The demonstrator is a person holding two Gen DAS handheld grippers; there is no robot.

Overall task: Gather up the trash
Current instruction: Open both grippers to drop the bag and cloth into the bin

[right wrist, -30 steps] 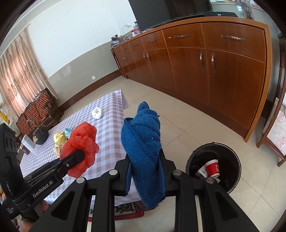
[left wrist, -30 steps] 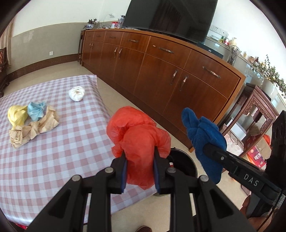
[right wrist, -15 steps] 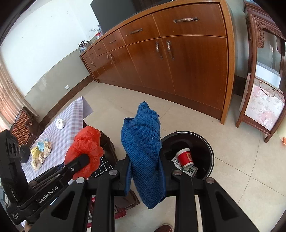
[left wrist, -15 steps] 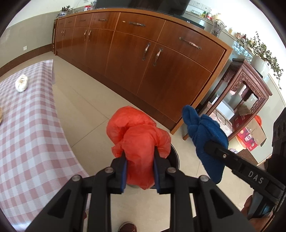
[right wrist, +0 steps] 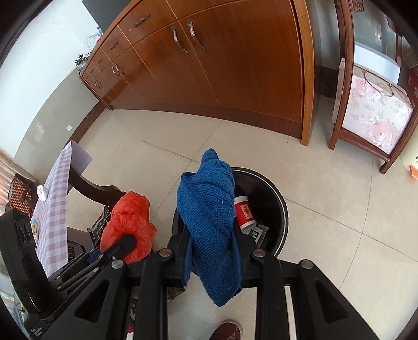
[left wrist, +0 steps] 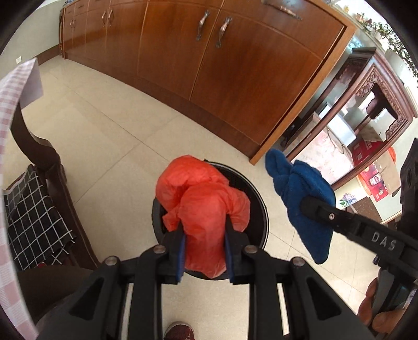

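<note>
Right view bares bin cup, left view's red bag perhaps hiding it

Daylight is falling across a pale tiled floor in a living room, where a long wooden sideboard with curved metal handles is running along the far wall. A dark screen is standing on top of it. Beside the sideboard's end, a carved dark-wood stand is holding a floral-covered box. A counter under a pink checked cloth is showing its near corner, with a dark wooden chair and its black grid-patterned cushion just beside it. The wall is glowing white above a grey-green dado.
</note>
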